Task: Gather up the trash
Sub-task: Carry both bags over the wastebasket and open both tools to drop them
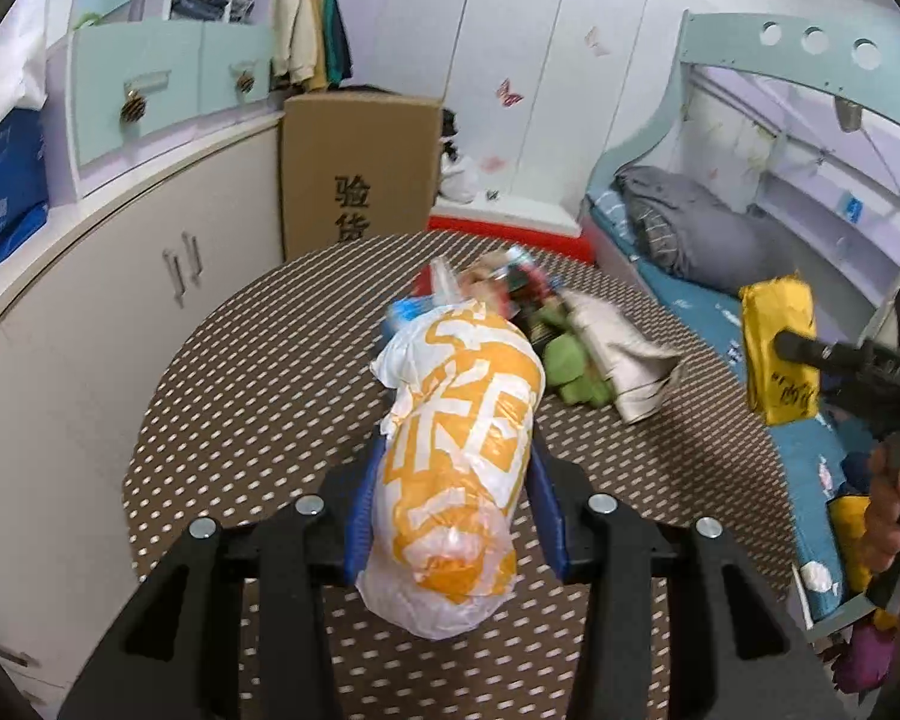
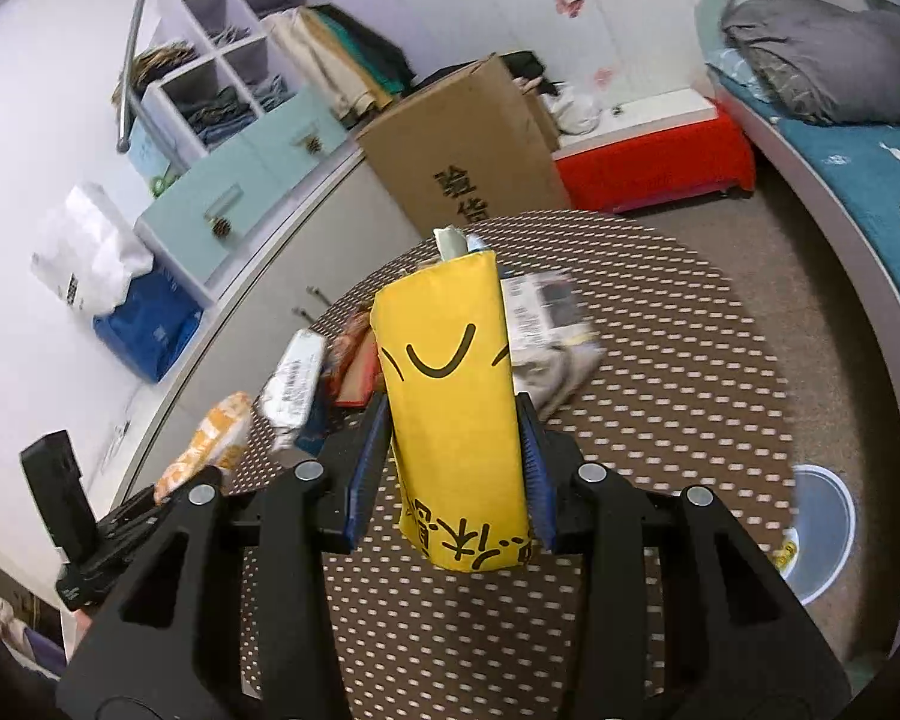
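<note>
Between the left tongs (image 1: 450, 516) sits a white-and-orange bag (image 1: 456, 450), wadded into a roll and clamped by the blue pads on both sides. It hangs above the table (image 1: 240, 420), clear of it. The right tongs (image 2: 450, 480) grip a yellow packet (image 2: 450, 396) the same way, upright, also off the table; in the left view that packet (image 1: 780, 354) shows out to the right, over the bed (image 1: 690, 300).

So two pieces of trash are in hand. More is left: a heap (image 1: 540, 324) near the far middle of the table, with a green wrapper, a grey pouch and some red and blue packets. The right view adds a labelled grey parcel (image 2: 294, 384) and a white printed bag (image 2: 546, 306). Roughly, the job looks under way but well short of done.

A round bin (image 2: 822, 534) stands on the floor just past the table's right edge, probably where the trash goes. Room there is open. To the left, a cabinet (image 1: 90, 330) runs close along the table; a cardboard box (image 1: 354, 168) blocks the far side.
</note>
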A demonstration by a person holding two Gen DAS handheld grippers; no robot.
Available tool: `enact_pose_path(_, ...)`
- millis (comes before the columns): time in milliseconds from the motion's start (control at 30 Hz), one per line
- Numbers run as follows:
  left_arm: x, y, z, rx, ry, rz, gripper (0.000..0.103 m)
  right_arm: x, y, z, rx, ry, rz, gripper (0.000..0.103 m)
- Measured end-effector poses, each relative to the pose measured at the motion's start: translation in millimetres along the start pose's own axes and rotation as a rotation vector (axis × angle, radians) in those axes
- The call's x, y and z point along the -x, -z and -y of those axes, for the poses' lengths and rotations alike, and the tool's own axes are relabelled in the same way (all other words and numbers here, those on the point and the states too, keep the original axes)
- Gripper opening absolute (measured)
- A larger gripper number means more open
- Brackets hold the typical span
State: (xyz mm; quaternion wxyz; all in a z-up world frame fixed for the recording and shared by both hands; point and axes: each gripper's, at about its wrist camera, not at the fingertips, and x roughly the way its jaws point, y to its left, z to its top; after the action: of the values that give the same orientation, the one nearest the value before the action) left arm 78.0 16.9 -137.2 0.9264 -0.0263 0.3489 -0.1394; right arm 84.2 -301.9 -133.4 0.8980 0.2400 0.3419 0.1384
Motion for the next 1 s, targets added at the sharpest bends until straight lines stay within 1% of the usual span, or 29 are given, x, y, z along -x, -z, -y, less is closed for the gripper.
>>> enact_pose_path(133,-2,-13,26,-0.023,0.053,0.014,0.043,16,1,26,-0.038,0.038,0.029,0.04)
enact_pose_path(233,-7,-27,64,-0.075,0.124,0.026,0.043,34,-1,50,-0.085,0.083,0.073,0.041)
enact_pose_path(333,-20,-35,110,-0.134,0.208,0.02,0.043,63,-1,95,-0.166,0.178,0.127,0.041)
enact_pose_path(400,-35,-37,143,-0.172,0.262,-0.001,0.043,73,2,127,-0.219,0.239,0.131,0.041)
enact_pose_path(433,-43,-37,158,-0.185,0.288,-0.015,0.043,75,6,153,-0.265,0.286,0.118,0.041)
enact_pose_path(500,-61,-33,191,-0.201,0.342,-0.057,0.043,72,16,190,-0.331,0.347,0.088,0.041)
enact_pose_path(600,-86,-29,231,-0.227,0.392,-0.117,0.043,50,44,260,-0.452,0.419,0.003,0.041)
enact_pose_path(633,-93,-26,243,-0.24,0.404,-0.134,0.043,42,51,275,-0.475,0.433,-0.021,0.041)
enact_pose_path(667,-103,-23,259,-0.259,0.417,-0.161,0.043,27,64,298,-0.519,0.447,-0.061,0.041)
enact_pose_path(767,-125,-15,287,-0.29,0.436,-0.219,0.043,-1,86,337,-0.583,0.438,-0.119,0.042)
enact_pose_path(833,-142,-8,309,-0.301,0.447,-0.264,0.043,-17,94,355,-0.6,0.441,-0.14,0.052)
enact_pose_path(900,-158,-1,331,-0.316,0.457,-0.311,0.043,-31,105,375,-0.635,0.454,-0.174,0.084)
enact_pose_path(1000,-184,12,359,-0.336,0.466,-0.388,0.043,-26,115,390,-0.7,0.445,-0.139,0.087)
